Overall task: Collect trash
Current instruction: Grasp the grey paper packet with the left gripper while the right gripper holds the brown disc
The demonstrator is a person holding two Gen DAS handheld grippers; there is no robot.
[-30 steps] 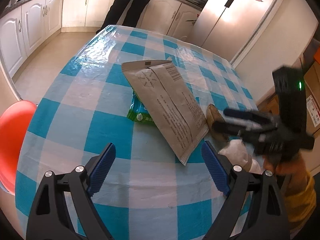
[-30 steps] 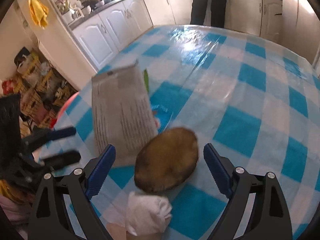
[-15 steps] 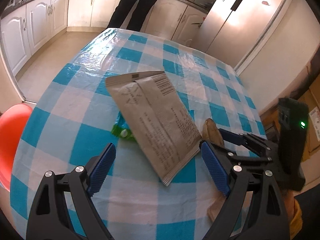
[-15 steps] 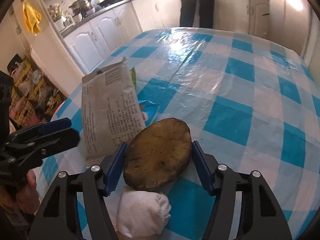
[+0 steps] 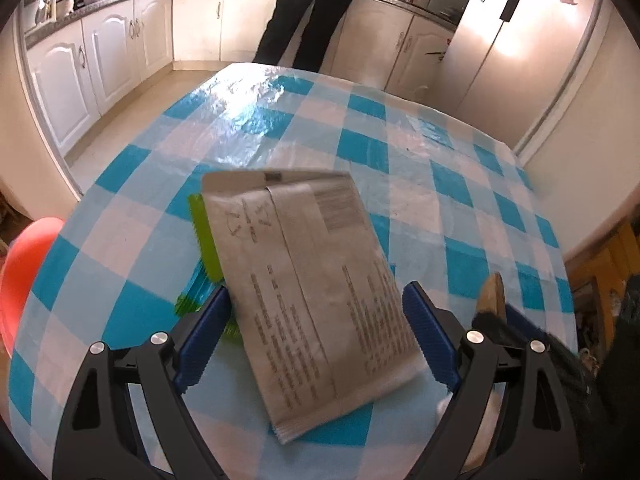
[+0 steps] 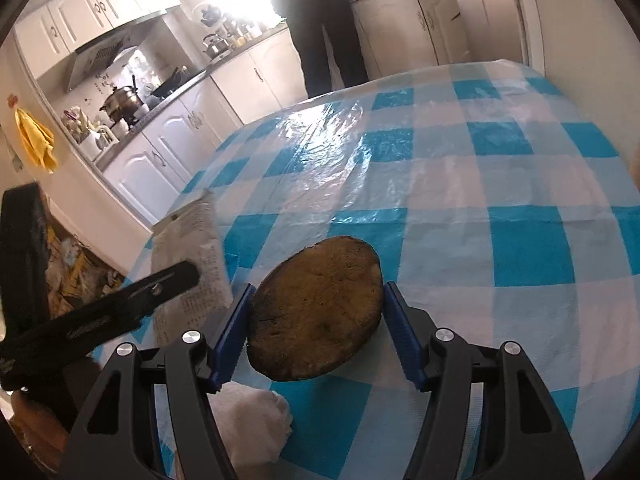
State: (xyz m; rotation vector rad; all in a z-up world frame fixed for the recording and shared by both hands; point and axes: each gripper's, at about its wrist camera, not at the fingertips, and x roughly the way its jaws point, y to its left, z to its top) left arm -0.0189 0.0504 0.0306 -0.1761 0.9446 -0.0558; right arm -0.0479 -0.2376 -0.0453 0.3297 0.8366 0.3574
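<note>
**Gripping the brown slice beside the grey packet**

Lying flat on the checked table [image 5: 120, 240], one grey packet [image 5: 308, 300] runs lengthwise away from the left gripper [image 5: 316, 340], whose wide jaws straddle its near end without pressing. One green wrapper [image 5: 204, 236] lies under it. Right of the packet, the right gripper [image 6: 316, 332] clamps one brown oval slice [image 6: 316, 312]; one white wad [image 6: 256, 420] sits just nearer.

Home kitchen: white cabinets [image 5: 108, 60] under a dark counter [image 6: 176, 92] with pots [image 6: 122, 100] and a kettle [image 6: 214, 44], hood [image 6: 108, 54], fridge [image 5: 516, 40], table [image 5: 360, 132] in blue-checked cloth, person [image 5: 312, 8] standing at the counter
</note>
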